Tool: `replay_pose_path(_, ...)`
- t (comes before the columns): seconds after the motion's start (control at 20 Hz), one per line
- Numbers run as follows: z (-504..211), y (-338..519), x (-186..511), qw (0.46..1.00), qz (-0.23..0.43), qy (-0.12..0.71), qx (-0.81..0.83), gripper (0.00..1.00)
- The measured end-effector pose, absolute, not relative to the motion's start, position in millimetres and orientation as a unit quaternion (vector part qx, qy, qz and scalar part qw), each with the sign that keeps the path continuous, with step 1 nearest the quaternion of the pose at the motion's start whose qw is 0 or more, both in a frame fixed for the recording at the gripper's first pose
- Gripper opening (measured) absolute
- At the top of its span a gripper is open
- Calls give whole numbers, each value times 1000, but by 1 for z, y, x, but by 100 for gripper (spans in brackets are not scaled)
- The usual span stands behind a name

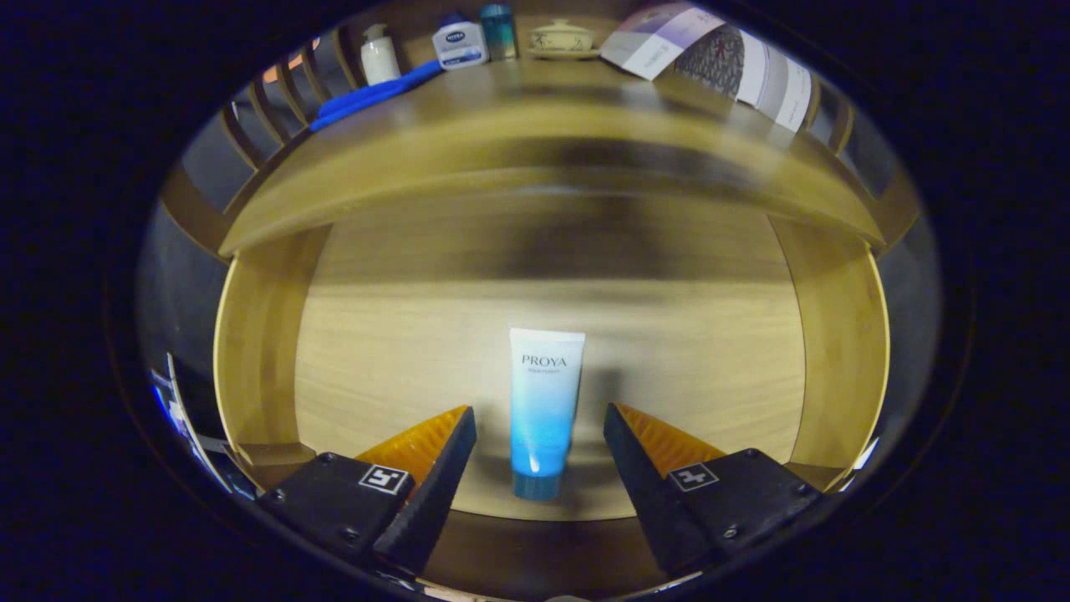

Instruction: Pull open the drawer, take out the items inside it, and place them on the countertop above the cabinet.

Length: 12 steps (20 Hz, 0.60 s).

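Note:
The wooden drawer (259, 351) is pulled out below me, its pale floor showing. A white-to-blue tube (543, 410) with a blue cap lies on that floor, cap end toward me. My gripper (540, 418) hangs over the drawer, open, one finger on each side of the tube's lower half, with a gap on both sides. Whether the fingers are down at the tube's level or still above it I cannot tell. Above the drawer runs the cabinet's countertop (535, 117).
On the countertop lie a blue cloth (372, 96), a white pump bottle (379, 54), a blue-and-white bottle (460, 42), a teal bottle (498, 32), a cream lidded dish (562, 38) and a folded paper box (710, 58). Wooden rails (267, 104) fence its sides.

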<state>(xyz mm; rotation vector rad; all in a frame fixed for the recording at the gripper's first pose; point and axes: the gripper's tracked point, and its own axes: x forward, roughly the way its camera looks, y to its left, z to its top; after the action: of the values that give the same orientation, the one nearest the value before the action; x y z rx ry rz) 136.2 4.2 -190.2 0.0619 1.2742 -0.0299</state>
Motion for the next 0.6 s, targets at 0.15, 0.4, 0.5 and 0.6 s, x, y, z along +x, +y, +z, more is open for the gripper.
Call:
replay_pose_path(0.15, -202, 6, 134, 787, -22, 615, 40, 87)
replay_pose_path(0.4, -203, 2, 135, 786, -38, 617, 29, 61)
replay_pose_path(0.5, -203, 1, 132, 784, -36, 620, 29, 52)
replay_pose_path(0.6, -199, 3, 129, 786, -31, 616, 35, 48)
